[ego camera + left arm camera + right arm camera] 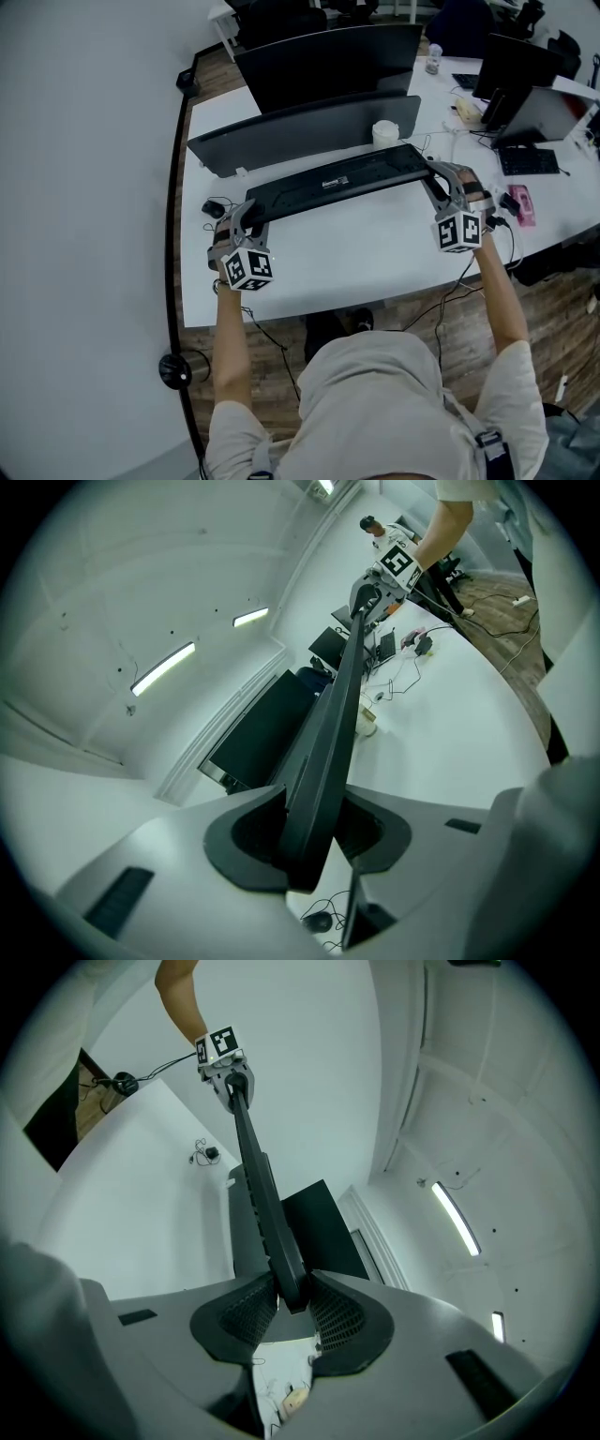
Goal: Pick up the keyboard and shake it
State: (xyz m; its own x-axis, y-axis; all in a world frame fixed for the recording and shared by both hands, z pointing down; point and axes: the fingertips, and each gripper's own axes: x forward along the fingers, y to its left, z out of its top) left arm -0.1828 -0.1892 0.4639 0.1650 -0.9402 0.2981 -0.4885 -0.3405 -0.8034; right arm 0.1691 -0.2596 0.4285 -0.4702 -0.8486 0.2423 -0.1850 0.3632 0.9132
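A long black keyboard [342, 180] is held above the white desk [347, 253], turned so its underside with a label faces my head. My left gripper [246, 217] is shut on its left end and my right gripper [442, 184] is shut on its right end. In the left gripper view the keyboard [328, 752] runs edge-on away from the jaws to the other gripper [370, 594]. The right gripper view shows the keyboard [267, 1213] pinched between the ribbed pads [336, 1319], with the left gripper [230, 1071] at its far end.
A dark curved monitor [300, 131] stands right behind the keyboard, a second one [328, 61] farther back. A white cup [385, 133] sits beside it. A mouse [215, 208] with cable lies at the desk's left. More screens, a keyboard [528, 161] and a pink object [521, 204] crowd the right.
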